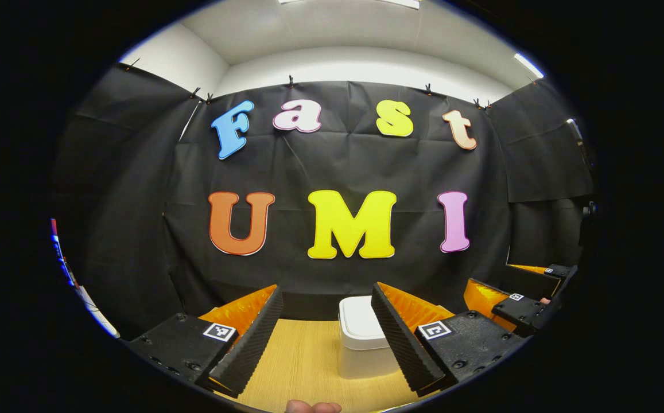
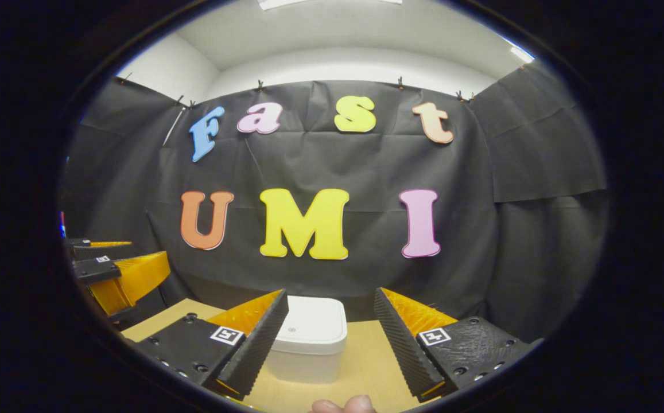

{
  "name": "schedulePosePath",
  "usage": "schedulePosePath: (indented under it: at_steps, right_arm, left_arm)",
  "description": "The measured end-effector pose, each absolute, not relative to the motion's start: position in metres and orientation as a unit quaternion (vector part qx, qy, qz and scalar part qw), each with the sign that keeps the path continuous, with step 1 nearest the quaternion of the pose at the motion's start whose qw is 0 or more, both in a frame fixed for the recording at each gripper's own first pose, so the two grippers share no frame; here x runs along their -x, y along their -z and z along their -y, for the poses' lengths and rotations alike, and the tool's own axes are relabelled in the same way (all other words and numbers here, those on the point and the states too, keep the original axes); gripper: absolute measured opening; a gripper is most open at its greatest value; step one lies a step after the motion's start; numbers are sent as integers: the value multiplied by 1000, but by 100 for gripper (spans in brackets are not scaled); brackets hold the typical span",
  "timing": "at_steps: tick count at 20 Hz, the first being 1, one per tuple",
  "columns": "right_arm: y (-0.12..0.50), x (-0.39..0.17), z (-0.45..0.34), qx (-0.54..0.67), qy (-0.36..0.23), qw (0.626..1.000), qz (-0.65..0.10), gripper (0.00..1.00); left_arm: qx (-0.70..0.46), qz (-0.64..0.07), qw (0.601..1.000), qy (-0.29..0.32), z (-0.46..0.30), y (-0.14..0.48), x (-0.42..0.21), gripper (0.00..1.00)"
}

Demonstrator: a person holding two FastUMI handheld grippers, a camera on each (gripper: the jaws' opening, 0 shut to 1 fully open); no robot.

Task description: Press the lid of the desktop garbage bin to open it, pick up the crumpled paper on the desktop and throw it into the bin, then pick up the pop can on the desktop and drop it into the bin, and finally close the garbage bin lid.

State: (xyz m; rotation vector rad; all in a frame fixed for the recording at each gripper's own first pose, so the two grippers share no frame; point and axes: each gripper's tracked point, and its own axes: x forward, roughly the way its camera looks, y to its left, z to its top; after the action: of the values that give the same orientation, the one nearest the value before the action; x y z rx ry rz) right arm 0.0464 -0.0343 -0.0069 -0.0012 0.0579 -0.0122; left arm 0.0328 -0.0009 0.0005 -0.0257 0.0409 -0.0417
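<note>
White bin point(image 2: 307, 338) sits lid down; nothing is done yet. Your left gripper point(image 1: 325, 332) and right gripper point(image 2: 330, 338) hang spread, empty.

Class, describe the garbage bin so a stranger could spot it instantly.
Start at the black cloth wall, then drop to the wooden table below it. There stands the garbage bin, a white, rounded-square box with its flat lid closed, the table's one pale thing.
</note>
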Motion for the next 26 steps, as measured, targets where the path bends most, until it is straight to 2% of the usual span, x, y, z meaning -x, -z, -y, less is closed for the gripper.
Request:
schedulePosePath:
  at_steps: [26]
  right_arm:
    - [5, -42, 35, 6, 12, 1000, -25, 95]
  left_arm:
    - [18, -22, 999, 17, -5, 2, -29, 99]
